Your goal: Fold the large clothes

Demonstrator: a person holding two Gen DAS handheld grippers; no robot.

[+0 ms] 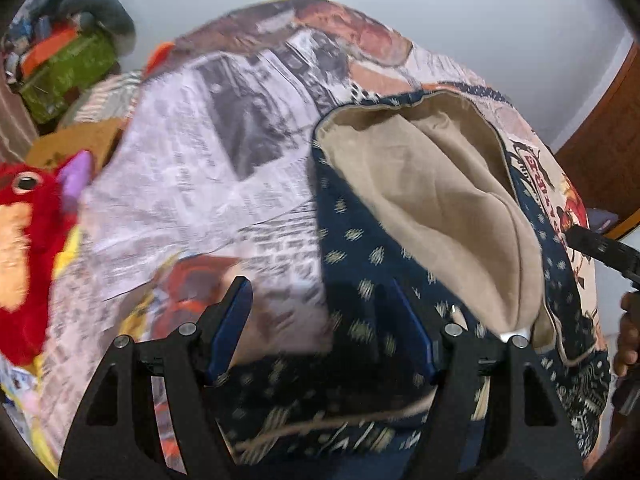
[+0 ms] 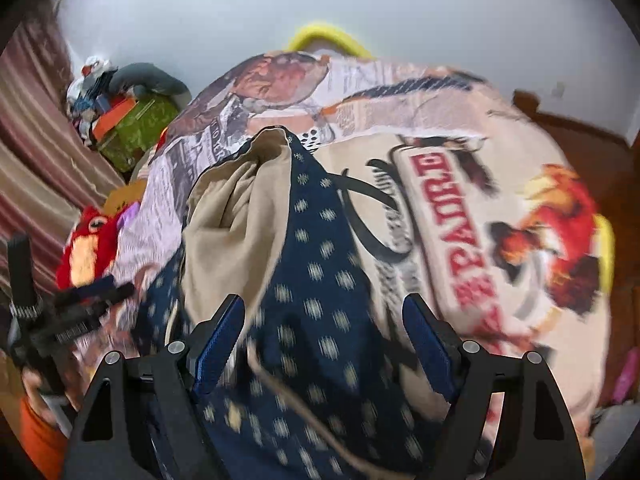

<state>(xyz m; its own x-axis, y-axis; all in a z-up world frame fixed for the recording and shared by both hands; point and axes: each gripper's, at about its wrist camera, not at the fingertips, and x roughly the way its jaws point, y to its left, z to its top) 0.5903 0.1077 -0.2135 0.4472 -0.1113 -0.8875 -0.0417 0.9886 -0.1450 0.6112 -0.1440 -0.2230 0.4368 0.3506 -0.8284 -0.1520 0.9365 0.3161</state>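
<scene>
Garment (image 1: 360, 248), navy with small pale dashes and a tan lining (image 1: 432, 184), lies crumpled on the bed cover, near side, right of the middle in the left wrist view. In the right wrist view the same garment (image 2: 320, 288) runs from the near edge up to a peak at mid frame, tan lining (image 2: 232, 232) showing on its left half. A pale cord or trim line crosses the near part of the cloth; blurred.

Bed cover (image 1: 224, 152) fills most of both views: newspaper-style print on the left, cream panel with red lettering (image 2: 452, 236) and a red-orange bird picture (image 2: 560, 232) on the right. A white wall (image 1: 440, 16) stands behind at the far side. A brown striped curtain (image 2: 36, 168) hangs far left. Wooden frame (image 1: 592, 132) at far right.

Red plush toy (image 1: 28, 240) sits at the left edge of the cover. Green box (image 1: 64, 72) with a grey soft thing on top sits far left. A yellow rim (image 2: 332, 36) peeks over the far edge of the cover.

Left gripper (image 1: 320, 320) hangs over the navy cloth, jaws apart, blue pads (image 1: 230, 328) clear of cloth, nothing gripped. Right gripper (image 2: 324, 328) hovers over the same cloth further right, jaws wide apart, nothing held. Each gripper shows at the edge of the other's view, with a hand (image 1: 628, 332) on it.
</scene>
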